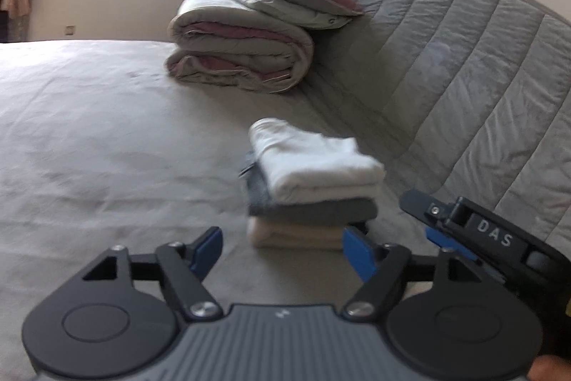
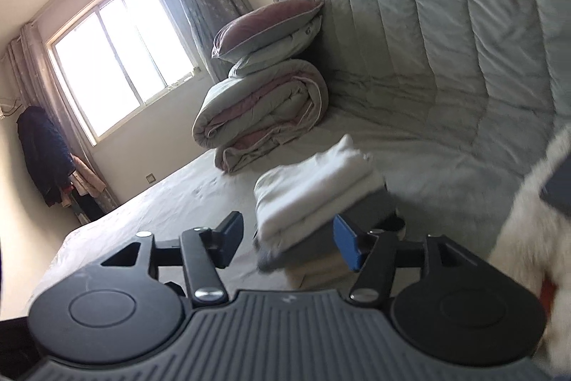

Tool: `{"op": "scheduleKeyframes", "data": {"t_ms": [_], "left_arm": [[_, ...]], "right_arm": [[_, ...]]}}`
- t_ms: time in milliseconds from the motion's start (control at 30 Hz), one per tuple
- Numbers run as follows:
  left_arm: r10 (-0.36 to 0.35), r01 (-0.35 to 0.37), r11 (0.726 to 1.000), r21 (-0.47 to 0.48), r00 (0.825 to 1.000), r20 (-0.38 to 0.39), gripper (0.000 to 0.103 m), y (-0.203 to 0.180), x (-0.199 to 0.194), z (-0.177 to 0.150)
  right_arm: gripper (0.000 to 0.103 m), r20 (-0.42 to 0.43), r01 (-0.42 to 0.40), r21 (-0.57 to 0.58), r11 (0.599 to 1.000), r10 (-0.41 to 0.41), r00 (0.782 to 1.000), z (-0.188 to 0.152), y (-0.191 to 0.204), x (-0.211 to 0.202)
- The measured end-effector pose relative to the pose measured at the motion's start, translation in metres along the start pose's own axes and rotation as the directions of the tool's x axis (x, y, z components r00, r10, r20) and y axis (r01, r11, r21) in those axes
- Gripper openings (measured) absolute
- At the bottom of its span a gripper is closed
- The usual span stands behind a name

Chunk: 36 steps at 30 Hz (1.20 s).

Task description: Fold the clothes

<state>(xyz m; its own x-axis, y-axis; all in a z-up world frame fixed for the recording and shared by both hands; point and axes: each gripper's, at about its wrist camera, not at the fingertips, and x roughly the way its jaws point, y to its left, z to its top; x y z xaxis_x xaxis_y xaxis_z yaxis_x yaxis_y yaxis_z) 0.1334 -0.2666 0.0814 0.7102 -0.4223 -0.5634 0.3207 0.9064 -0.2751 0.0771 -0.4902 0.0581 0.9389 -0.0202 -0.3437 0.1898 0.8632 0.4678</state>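
Observation:
A stack of folded clothes (image 1: 310, 188) sits on the bed: a white garment on top, a grey one under it, a cream one at the bottom. It also shows in the right wrist view (image 2: 314, 199). My left gripper (image 1: 282, 252) is open and empty, just in front of the stack's base. My right gripper (image 2: 287, 245) is open and empty, close in front of the stack; it shows at the right of the left wrist view (image 1: 428, 224), beside the stack.
The stack lies on a light grey bed sheet (image 1: 107, 138). A folded duvet (image 1: 239, 52) with pillows on top stands behind it. A quilted grey headboard cover (image 1: 464, 66) rises on the right. A window (image 2: 117, 56) and hanging clothes (image 2: 46, 156) are at the far wall.

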Motion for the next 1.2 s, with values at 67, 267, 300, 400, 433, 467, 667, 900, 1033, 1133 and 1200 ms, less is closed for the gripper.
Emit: {"op": "scheduleKeyframes", "data": {"t_ms": [67,267,300,400,433,467,667,900,1033,1133,1200], "left_arm": [[0.039,-0.04,0.999,-0.017,0.999,-0.02,0.086,0.005,-0.015,-0.005],[0.137,-0.138,0.99,-0.011,0.989,-0.052,0.102,0.024,-0.056,-0.025],[0.151,-0.151,0.989,0.001,0.987,-0.05,0.102,0.028,-0.064,-0.028],[0.179,-0.178,0.984,0.032,0.982,-0.053,0.102,0.036,-0.082,-0.036],[0.183,-0.181,0.983,0.04,0.982,-0.053,0.102,0.039,-0.089,-0.038],[0.184,-0.181,0.982,0.045,0.981,-0.057,0.102,0.042,-0.094,-0.041],[0.192,-0.179,0.978,0.108,0.974,-0.122,0.102,0.06,-0.122,-0.065],[0.22,-0.209,0.972,0.107,0.969,-0.114,0.102,0.101,-0.142,-0.101],[0.26,-0.257,0.965,0.048,0.962,-0.084,0.102,0.136,-0.131,-0.133],[0.293,-0.302,0.953,-0.025,0.941,-0.169,0.102,0.161,-0.11,-0.143],[0.295,-0.309,0.95,-0.055,0.938,-0.181,0.102,0.172,-0.103,-0.139]], "right_arm": [[0.067,-0.013,0.011,0.02,1.0,-0.011,1.0,-0.01,0.007,-0.012],[0.079,-0.057,0.039,0.065,0.997,-0.035,0.998,-0.031,0.03,-0.039],[0.08,-0.057,0.048,0.059,0.997,-0.044,0.997,-0.034,0.035,-0.043],[0.092,-0.059,0.071,0.048,0.996,-0.068,0.996,-0.045,0.05,-0.056],[0.099,-0.061,0.075,0.044,0.996,-0.073,0.995,-0.048,0.054,-0.06],[0.103,-0.06,0.075,0.034,0.997,-0.073,0.996,-0.053,0.059,-0.064],[0.103,-0.062,0.083,-0.004,0.997,-0.083,0.995,-0.085,0.083,-0.082],[0.103,-0.051,0.112,-0.125,0.986,-0.119,0.992,-0.127,0.107,-0.085],[0.103,-0.131,0.124,-0.19,0.974,-0.15,0.98,-0.155,0.109,-0.068],[0.103,-0.184,0.118,-0.242,0.963,-0.165,0.969,-0.171,0.114,-0.055],[0.103,-0.194,0.12,-0.247,0.962,-0.171,0.966,-0.178,0.118,-0.047]]}}
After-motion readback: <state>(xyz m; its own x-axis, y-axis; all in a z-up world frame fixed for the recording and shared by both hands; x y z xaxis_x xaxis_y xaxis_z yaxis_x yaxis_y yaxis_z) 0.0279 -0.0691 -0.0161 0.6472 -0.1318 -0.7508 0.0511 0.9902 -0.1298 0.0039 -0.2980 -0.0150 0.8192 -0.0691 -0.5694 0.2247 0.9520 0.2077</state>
